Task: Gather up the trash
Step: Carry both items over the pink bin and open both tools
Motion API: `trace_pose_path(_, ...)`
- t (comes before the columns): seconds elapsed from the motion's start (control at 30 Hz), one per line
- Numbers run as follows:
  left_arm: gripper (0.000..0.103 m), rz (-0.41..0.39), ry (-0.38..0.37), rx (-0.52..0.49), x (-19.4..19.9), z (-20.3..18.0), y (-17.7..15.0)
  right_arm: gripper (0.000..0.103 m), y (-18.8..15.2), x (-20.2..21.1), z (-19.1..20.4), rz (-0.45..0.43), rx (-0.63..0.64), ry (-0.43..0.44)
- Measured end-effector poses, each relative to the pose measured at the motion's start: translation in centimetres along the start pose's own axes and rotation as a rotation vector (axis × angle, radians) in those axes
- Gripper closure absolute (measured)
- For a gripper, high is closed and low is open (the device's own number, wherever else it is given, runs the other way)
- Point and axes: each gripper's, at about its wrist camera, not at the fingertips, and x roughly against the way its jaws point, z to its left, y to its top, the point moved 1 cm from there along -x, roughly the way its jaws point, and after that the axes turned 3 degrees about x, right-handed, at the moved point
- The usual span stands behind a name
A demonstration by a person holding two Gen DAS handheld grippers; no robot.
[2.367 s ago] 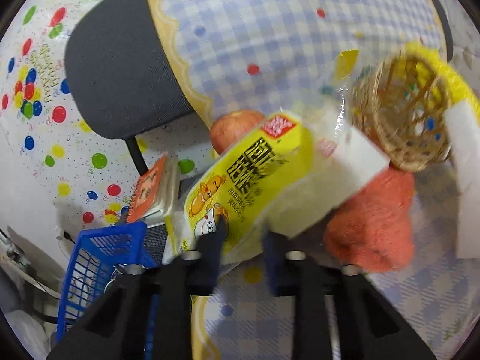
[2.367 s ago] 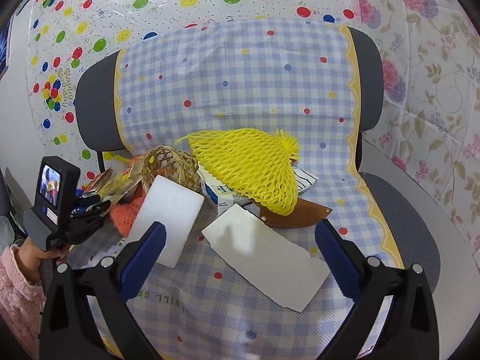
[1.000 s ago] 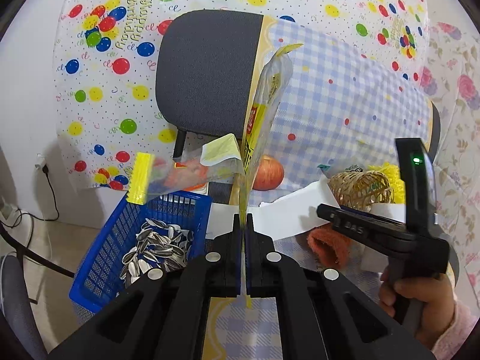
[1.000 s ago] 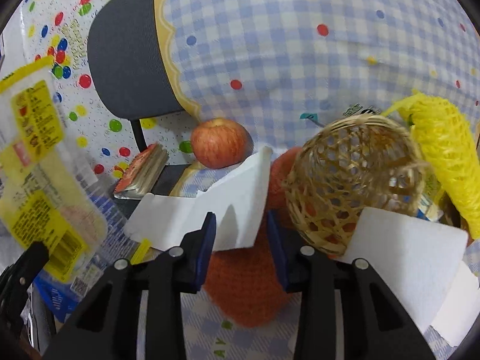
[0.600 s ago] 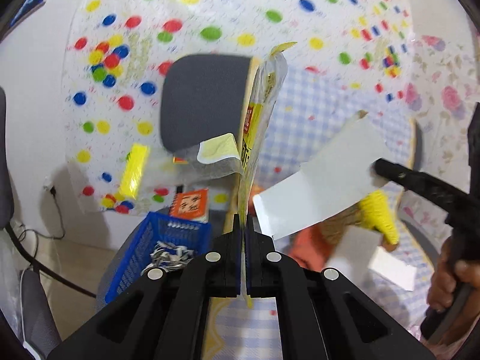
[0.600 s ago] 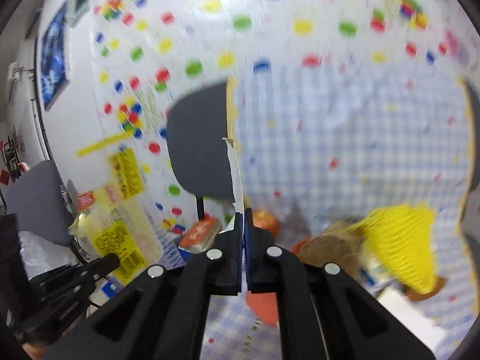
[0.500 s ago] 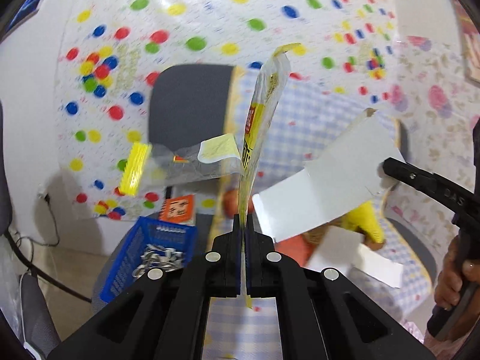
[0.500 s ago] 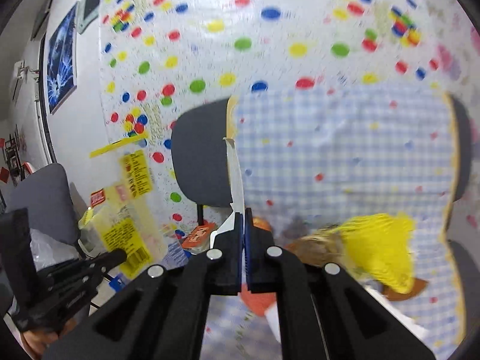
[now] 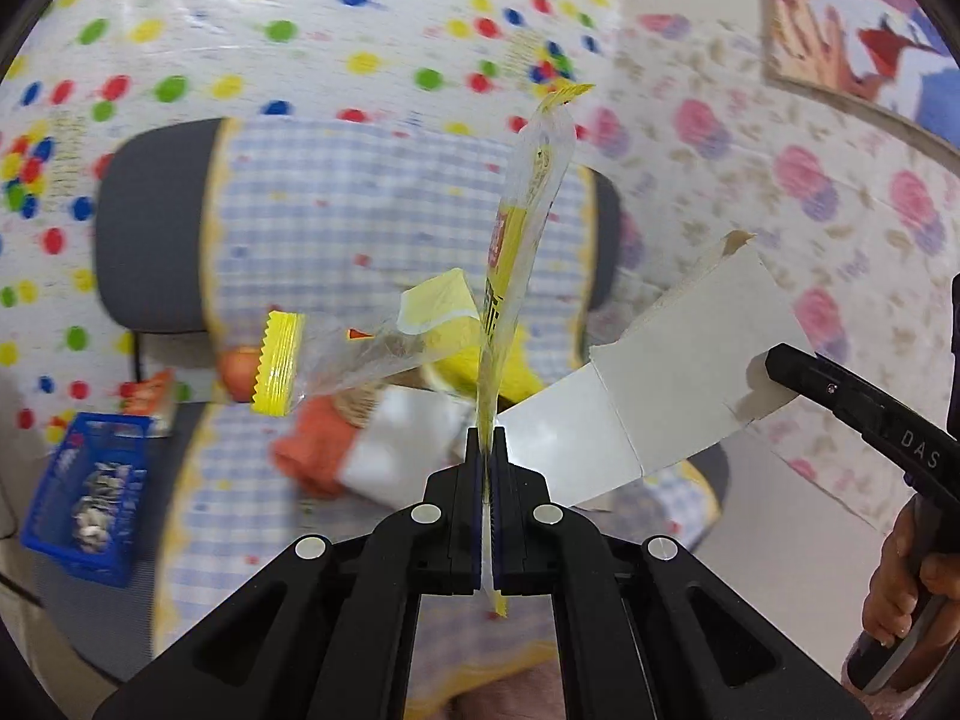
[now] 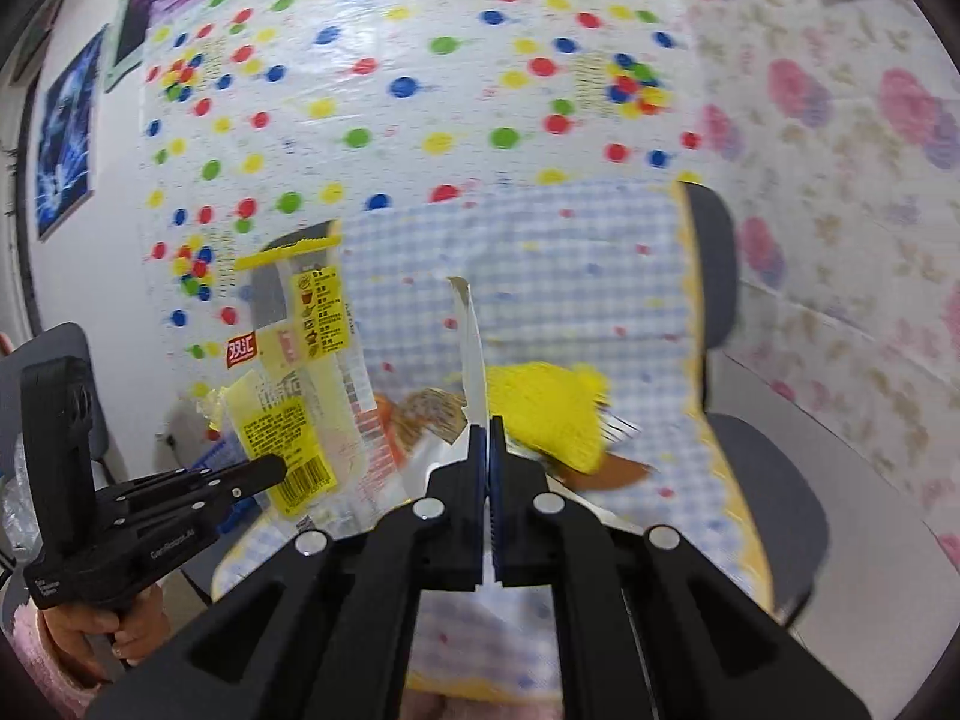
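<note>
Thin yellow and clear plastic, an empty food wrapper, stands edge-on between the jaws of the left gripper, which are pressed together on its lower edge. A loose flap of the wrapper, tipped with a crimped yellow seal, sticks out to the left.

The jaws of the right gripper are likewise closed flat on a torn piece of white cardboard, seen edge-on from its own camera and as a broad creased sheet from the left one. A hand grips the right tool's handle at the frame edge.

Both pieces of trash hang in the air above a grey office chair draped in a blue checked cloth. On the seat lie more things: a yellow foam net, a small woven basket, an orange knitted item, a white sheet and an apple.

A blue plastic basket holding scraps sits low to the left of the chair and is probably the bin.

Risks, as I judge them: each grip holds only a thin edge, so a quick swing could let the slick wrapper slide out. The cardboard is wide and could catch the wrapper or the other tool as the two hands travel close together. A release too far from the small basket would drop trash on the floor.
</note>
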Motion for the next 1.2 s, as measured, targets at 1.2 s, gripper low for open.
trace_pose_path(1.2,0.084,0.494,-0.451,-0.331,-14.6,-20.9,-15.8,0.100,-20.3,5.9,-15.6,0.457,-0.243,-0.581)
